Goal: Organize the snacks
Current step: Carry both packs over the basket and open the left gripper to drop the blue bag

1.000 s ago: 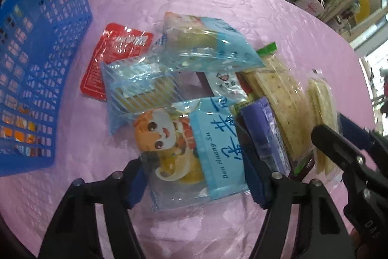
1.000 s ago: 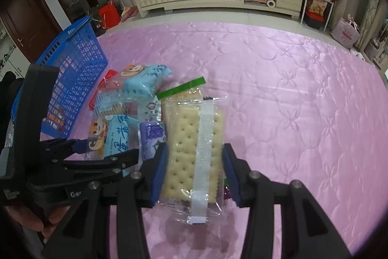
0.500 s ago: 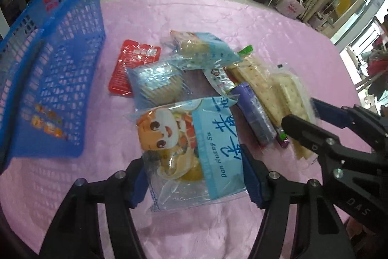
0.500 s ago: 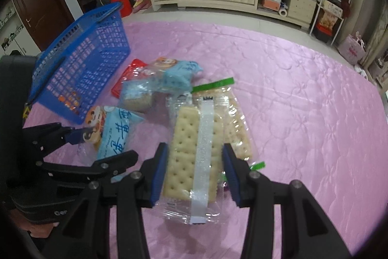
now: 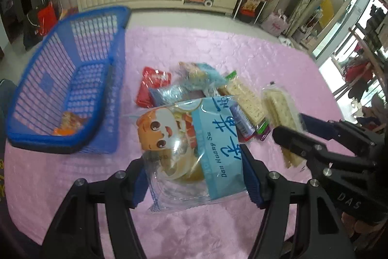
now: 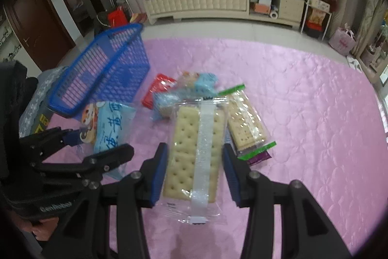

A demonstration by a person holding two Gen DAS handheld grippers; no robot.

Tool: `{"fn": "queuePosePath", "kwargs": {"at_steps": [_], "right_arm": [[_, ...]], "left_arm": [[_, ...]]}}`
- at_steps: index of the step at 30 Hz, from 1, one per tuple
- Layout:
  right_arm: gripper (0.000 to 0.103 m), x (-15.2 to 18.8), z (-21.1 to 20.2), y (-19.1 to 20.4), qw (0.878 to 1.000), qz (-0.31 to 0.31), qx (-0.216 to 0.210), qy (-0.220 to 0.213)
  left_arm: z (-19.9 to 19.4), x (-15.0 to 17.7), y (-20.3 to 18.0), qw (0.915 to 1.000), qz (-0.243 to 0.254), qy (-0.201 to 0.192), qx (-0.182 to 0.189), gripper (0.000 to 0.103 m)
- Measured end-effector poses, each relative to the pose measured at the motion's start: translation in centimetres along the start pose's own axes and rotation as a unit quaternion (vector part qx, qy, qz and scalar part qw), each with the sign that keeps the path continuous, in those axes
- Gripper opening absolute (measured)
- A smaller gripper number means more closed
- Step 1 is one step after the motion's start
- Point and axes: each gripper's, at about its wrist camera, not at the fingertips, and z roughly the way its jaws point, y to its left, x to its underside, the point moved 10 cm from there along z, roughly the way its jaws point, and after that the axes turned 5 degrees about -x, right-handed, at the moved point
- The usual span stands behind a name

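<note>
My left gripper is shut on a light blue snack bag with a cartoon face and holds it above the pink table; it also shows in the right wrist view. My right gripper is shut on a clear pack of crackers, also lifted; it shows at the right of the left wrist view. A blue mesh basket stands at the left with an orange packet inside. The other snacks lie in a pile beside the basket.
The pile holds a red packet, a blue-and-clear bag, a green-edged cracker pack and a purple packet. The pink quilted tablecloth stretches to the right. A cream cabinet stands beyond the table.
Both grippers have risen and drawn back from the pile with their packs held. The basket's inside and the far room now show in the left wrist view.
</note>
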Motion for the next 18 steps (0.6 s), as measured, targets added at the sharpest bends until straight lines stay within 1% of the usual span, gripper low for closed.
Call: {"fn": "queuePosePath", "kwargs": {"at_steps": [3, 7, 10, 12, 18], "right_arm": [[0.05, -0.9, -1.2, 2.2, 1.0, -0.019, 0.006, -0.009], [0.05, -2.6, -2.2, 5.1, 0.999, -0.045, 0.012, -0.02], [0.05, -4.0, -2.4, 6.9, 0.998, -0.047, 0.0, -0.029], [0.05, -4.9, -2.4, 8.2, 0.998, -0.054, 0.0, -0.035], [0.05, -7.3, -1.7, 12.0, 0.996, -0.085, -0.001, -0.035]], "left_arm": [[-1.9, -0.8, 1.4, 0.9998, -0.004, -0.022, 0.0, 0.063], [-4.0, -1.5, 3.9, 0.9992, -0.007, -0.039, -0.01, 0.063], [-5.6, -2.3, 5.9, 0.9986, -0.011, -0.05, -0.015, 0.063], [-7.0, -2.8, 7.3, 0.9981, -0.015, -0.058, -0.018, 0.063], [-8.7, -4.1, 11.0, 0.9963, -0.023, -0.076, -0.032, 0.063]]}}
